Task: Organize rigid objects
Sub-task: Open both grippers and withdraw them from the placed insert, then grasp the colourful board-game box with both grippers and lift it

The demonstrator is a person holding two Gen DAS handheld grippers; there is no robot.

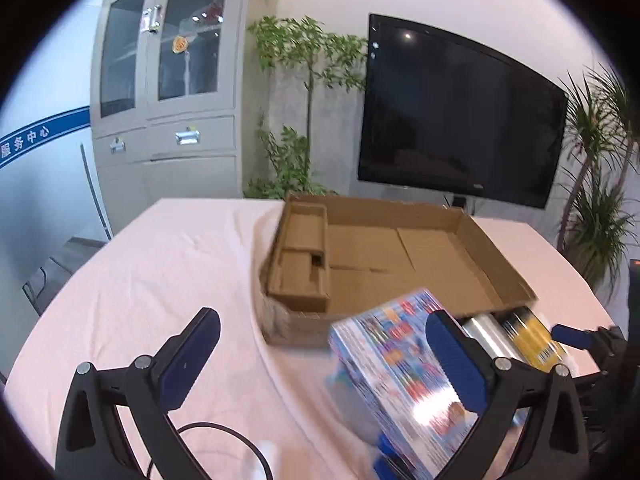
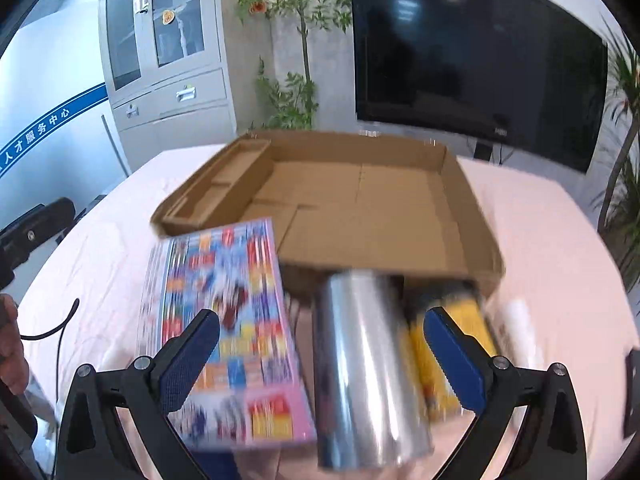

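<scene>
A shallow open cardboard box [image 1: 432, 216] [image 2: 452, 184] lies on the pink-clothed table, with a narrow cardboard insert [image 1: 300, 264] at its left side. In front of it lie a colourful printed box [image 1: 400, 368] [image 2: 224, 332], a shiny silver cylinder [image 1: 484, 334] [image 2: 364, 364] and a yellow can [image 1: 532, 338] [image 2: 436, 364]. My left gripper [image 1: 320, 360] is open, with the colourful box by its right finger. My right gripper [image 2: 320, 356] is open, over the silver cylinder and the colourful box. The right gripper's tip shows in the left wrist view [image 1: 572, 336].
A white roll [image 2: 520, 332] lies right of the yellow can. A black cable [image 1: 224, 440] runs over the cloth near me. Behind the table stand a grey cabinet [image 1: 168, 92], a dark screen [image 1: 460, 112] and plants [image 1: 304, 92].
</scene>
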